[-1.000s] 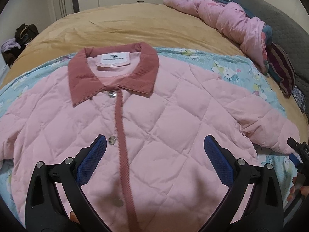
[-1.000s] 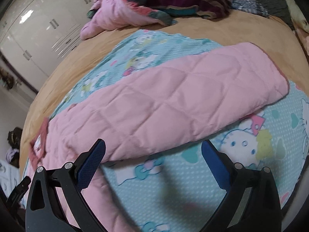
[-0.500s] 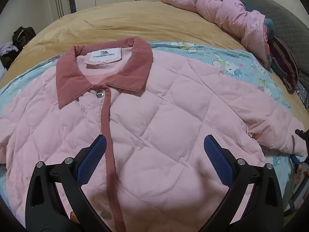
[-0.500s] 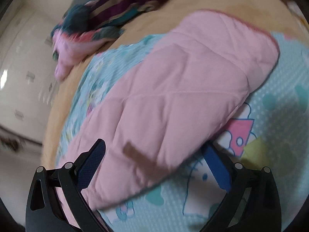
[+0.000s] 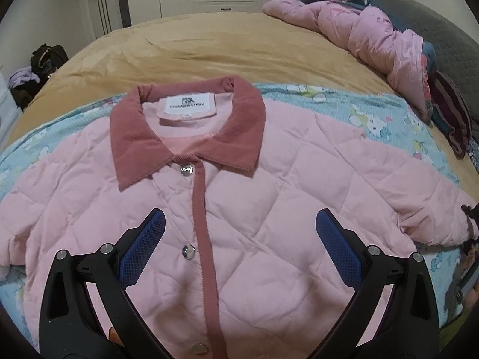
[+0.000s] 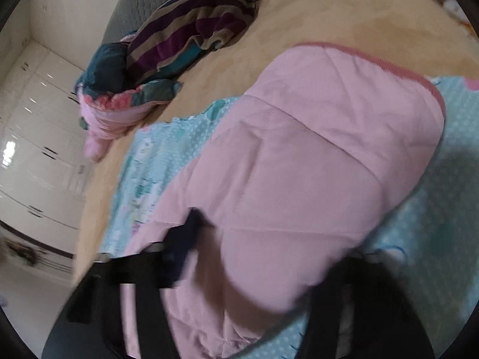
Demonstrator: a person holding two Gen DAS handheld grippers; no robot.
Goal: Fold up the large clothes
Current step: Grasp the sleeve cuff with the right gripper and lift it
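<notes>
From the left wrist view, going left to right: one dark bag (image 5: 48,56) sits on the floor beyond the bed's far left corner, then one tan bedspread (image 5: 209,48), and on it one pale blue cartoon-print sheet (image 5: 374,113). Your task piece, one pink quilted jacket (image 5: 269,209), lies flat and face up on that sheet, its single dusty-rose collar (image 5: 143,140) toward the far side. You can count four snap buttons along the placket (image 5: 206,239) (the lowest sits right at the frame's bottom edge). Your left gripper (image 5: 239,236) hovers over the chest with its two blue pads wide apart and nothing between them. Further right, one heap of pink bedding (image 5: 374,33) rests near the headboard, and one striped blanket (image 5: 452,116) lies beside it.

At the far right edge your right gripper (image 5: 468,218) meets the cuff end of the jacket's sleeve (image 5: 434,209). In the right wrist view the picture is blurred, but the sleeve (image 6: 299,164) clearly runs between the two fingers of that gripper (image 6: 263,257), whose jaws have just been closing. Whether the pads already pinch the fabric, you cannot tell from this blur.
</notes>
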